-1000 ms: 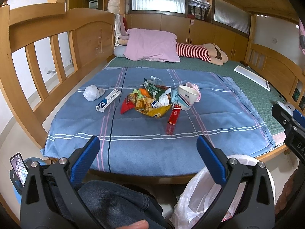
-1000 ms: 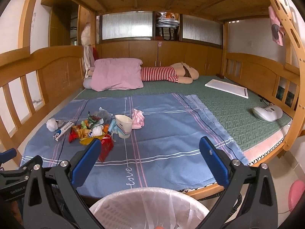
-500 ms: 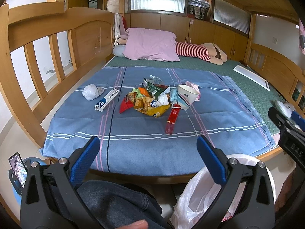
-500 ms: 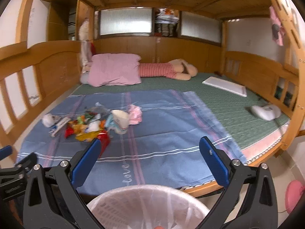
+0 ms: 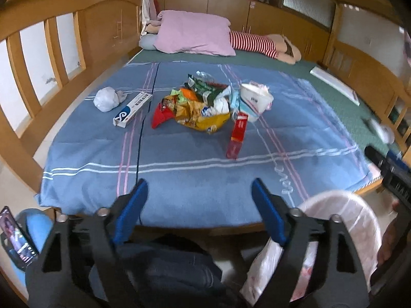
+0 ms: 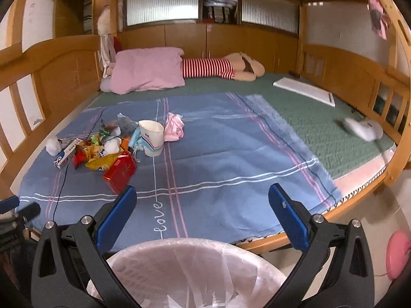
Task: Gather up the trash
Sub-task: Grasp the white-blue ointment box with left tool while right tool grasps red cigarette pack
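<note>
A pile of crumpled snack wrappers (image 5: 197, 107) lies mid-bed on the blue blanket (image 5: 195, 174), with a white paper cup (image 5: 254, 100), a red box (image 5: 237, 134), a white-blue toothpaste box (image 5: 132, 110) and a crumpled white wad (image 5: 106, 98) around it. The pile also shows in the right wrist view (image 6: 102, 148), with the cup (image 6: 151, 137) and red box (image 6: 119, 170). My left gripper (image 5: 199, 200) is open and empty over the blanket's near edge. My right gripper (image 6: 203, 205) is open and empty above the lined white trash bin (image 6: 190, 274).
The bin also shows in the left wrist view (image 5: 341, 220) at lower right. Wooden bed rails (image 5: 51, 41) flank the bed. A pink pillow (image 6: 149, 69), a striped plush toy (image 6: 221, 68), a white board (image 6: 305, 91) and a white device (image 6: 363, 128) lie further back. A phone (image 5: 15, 238) stands at lower left.
Both grippers have moved forward and tilted down toward the bed. The trash pile looks nearer and larger. Nothing was taken hold of.
</note>
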Tool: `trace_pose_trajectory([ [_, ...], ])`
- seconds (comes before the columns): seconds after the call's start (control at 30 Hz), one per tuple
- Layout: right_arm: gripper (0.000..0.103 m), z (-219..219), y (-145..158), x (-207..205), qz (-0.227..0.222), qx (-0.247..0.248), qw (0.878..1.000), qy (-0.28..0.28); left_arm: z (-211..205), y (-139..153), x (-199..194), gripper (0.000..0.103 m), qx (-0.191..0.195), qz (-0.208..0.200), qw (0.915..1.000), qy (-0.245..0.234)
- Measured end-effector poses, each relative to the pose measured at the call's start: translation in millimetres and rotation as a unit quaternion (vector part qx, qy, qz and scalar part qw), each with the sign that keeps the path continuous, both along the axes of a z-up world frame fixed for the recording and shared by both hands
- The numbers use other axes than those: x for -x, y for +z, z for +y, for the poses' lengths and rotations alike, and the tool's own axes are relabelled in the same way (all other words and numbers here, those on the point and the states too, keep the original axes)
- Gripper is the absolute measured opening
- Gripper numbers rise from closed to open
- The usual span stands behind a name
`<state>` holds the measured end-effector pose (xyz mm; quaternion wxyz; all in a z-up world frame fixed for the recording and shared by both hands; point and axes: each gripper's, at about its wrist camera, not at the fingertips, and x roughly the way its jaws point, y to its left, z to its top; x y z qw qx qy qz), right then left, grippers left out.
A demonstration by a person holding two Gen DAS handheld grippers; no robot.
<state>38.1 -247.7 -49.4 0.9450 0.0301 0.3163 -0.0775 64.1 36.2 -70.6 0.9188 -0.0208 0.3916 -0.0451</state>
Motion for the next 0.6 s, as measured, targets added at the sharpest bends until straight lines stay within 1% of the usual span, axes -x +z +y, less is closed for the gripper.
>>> trace_pose_trajectory([
  [0.03,0.1,-0.4,-1.6,-3.1,0.003,-0.007,1.0,0.002,2.6,2.1,-7.7,0.059,0.002,-0.002,1.0,-0.005],
  [0.07,0.089,-0.7,-3.1,-6.0,0.006,-0.015,1.0,0.004,6.0,4.7,-15.3,0.053,-0.001,-0.007,0.9999,-0.01],
  [0.1,0.077,-0.4,-4.0,-6.5,0.008,-0.019,1.0,0.005,10.5,7.7,-23.0,0.045,-0.005,-0.012,0.9998,-0.011],
  [0.13,0.048,-0.3,-5.0,-9.3,0.015,-0.021,1.0,0.003,18.3,11.7,-32.6,0.043,-0.012,-0.021,0.9997,-0.006],
  [0.17,0.035,1.0,-7.0,-15.4,0.029,-0.019,0.999,-0.001,37.7,18.7,-48.9,0.043,-0.02,-0.04,0.9988,0.021],
  [0.2,0.034,1.9,-8.1,-20.3,0.037,-0.019,0.999,0.0,52.1,21.7,-58.7,0.043,-0.02,-0.046,0.998,0.039],
  [0.27,0.032,3.6,-7.8,-26.8,0.042,-0.024,0.999,0.003,101.7,26.2,-93.9,0.043,-0.01,-0.047,0.9931,0.107],
  [0.3,0.032,5.6,-6.8,-31.0,0.043,-0.025,0.999,0.004,117.9,25.1,-105.2,0.047,-0.004,-0.043,0.9909,0.128],
  [0.33,0.033,8.4,-6.1,-35.8,0.045,-0.027,0.999,0.008,144.9,19.3,-125.9,0.065,0.008,-0.034,0.9865,0.16],
  [0.37,0.04,11.4,-6.2,-41.4,0.048,-0.033,0.998,0.012,159.2,12.9,-138.9,0.075,0.016,-0.027,0.9843,0.174],
  [0.4,0.045,12.9,-6.8,-45.4,0.052,-0.036,0.998,0.013,177.1,1.6,-156.5,0.085,0.032,-0.019,0.9819,0.186],
  [0.43,0.053,17.6,-8.5,-52.3,0.056,-0.038,0.998,0.017,193.8,-17.5,-174.9,0.085,0.058,0.0,0.9798,0.192],
  [0.47,0.06,23.8,-10.7,-60.0,0.06,-0.038,0.997,0.022,200.4,-30.1,-184.6,0.085,0.073,0.026,0.9782,0.193],
  [0.5,0.063,29.1,-12.5,-65.9,0.064,-0.036,0.997,0.026,207.6,-45.0,-198.6,0.085,0.094,0.077,0.9731,0.196],
  [0.53,0.068,38.0,-15.5,-75.6,0.071,-0.034,0.996,0.034,212.8,-57.6,-212.9,0.085,0.131,0.119,0.9664,0.186],
  [0.57,0.071,47.8,-18.9,-85.9,0.082,-0.034,0.995,0.044,215.4,-62.0,-221.3,0.086,0.161,0.119,0.9654,0.167],
  [0.6,0.072,56.8,-21.8,-95.7,0.093,-0.038,0.993,0.057,216.0,-63.4,-226.9,0.087,0.169,0.112,0.9665,0.158],
])
